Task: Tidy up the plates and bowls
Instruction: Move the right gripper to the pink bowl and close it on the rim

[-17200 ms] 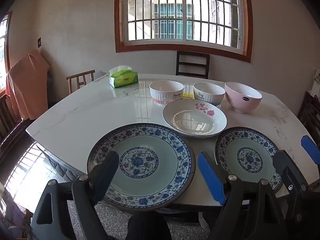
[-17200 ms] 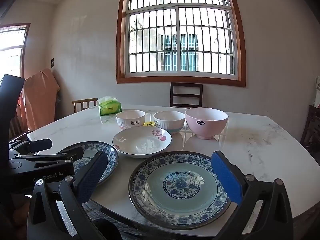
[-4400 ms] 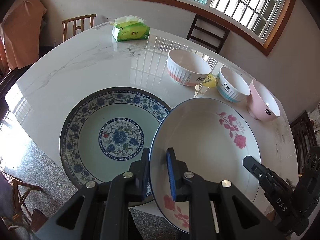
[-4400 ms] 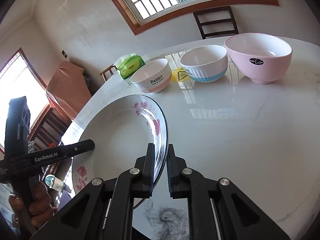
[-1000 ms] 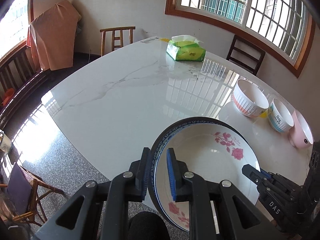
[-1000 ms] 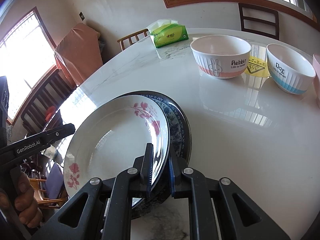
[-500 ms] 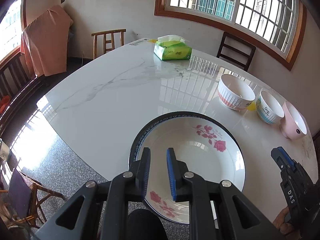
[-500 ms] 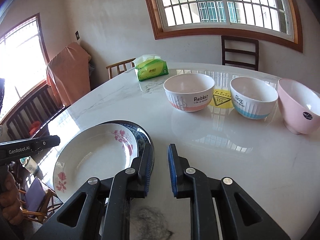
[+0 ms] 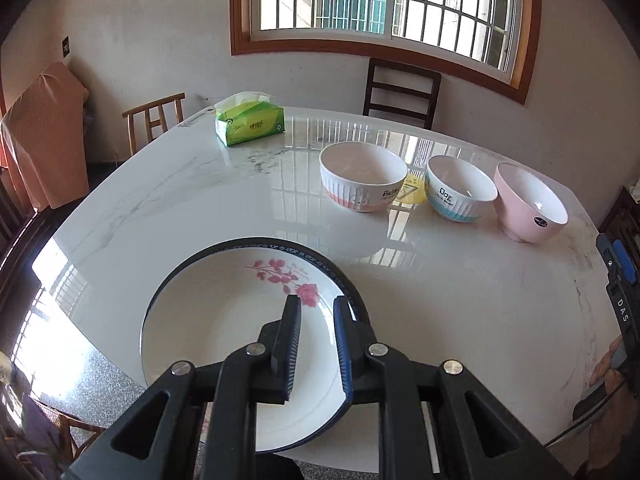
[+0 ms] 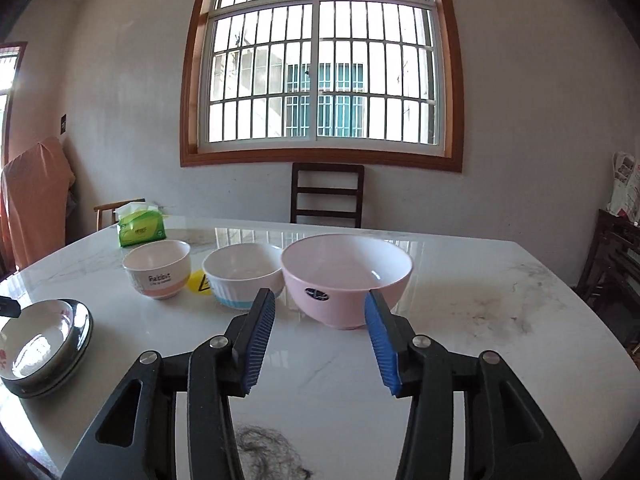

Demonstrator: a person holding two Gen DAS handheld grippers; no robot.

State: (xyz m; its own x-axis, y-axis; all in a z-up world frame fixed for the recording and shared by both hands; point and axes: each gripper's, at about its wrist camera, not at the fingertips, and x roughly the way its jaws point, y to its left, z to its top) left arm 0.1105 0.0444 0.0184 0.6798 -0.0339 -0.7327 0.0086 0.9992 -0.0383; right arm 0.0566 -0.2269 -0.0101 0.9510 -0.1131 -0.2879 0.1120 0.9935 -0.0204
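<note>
The white rose-patterned plate (image 9: 224, 320) lies flat on the blue-rimmed plates (image 9: 240, 242) at the table's near left edge. My left gripper (image 9: 316, 320) hovers over it with a narrow gap between the pads and nothing in it. The same stack (image 10: 36, 340) shows at the far left of the right wrist view. My right gripper (image 10: 319, 300) points at the pink bowl (image 10: 348, 264); its jaws are opening, with nothing between them. The dog bowl (image 10: 240, 276) and rabbit bowl (image 10: 156, 268) stand in a row to its left. The right gripper (image 9: 618, 280) also shows at the left view's right edge.
A green tissue pack (image 9: 250, 124) sits at the far left of the marble table (image 9: 180, 200). A yellow sticker (image 10: 199, 282) lies between the two white bowls. A tuft of hair (image 10: 268, 452) lies near the front edge. Chairs (image 10: 326, 196) ring the table.
Both grippers have come off the rose plate, which now rests on the stack. The right gripper swung right toward the bowls and opened wide. The left gripper shifted right over the plate.
</note>
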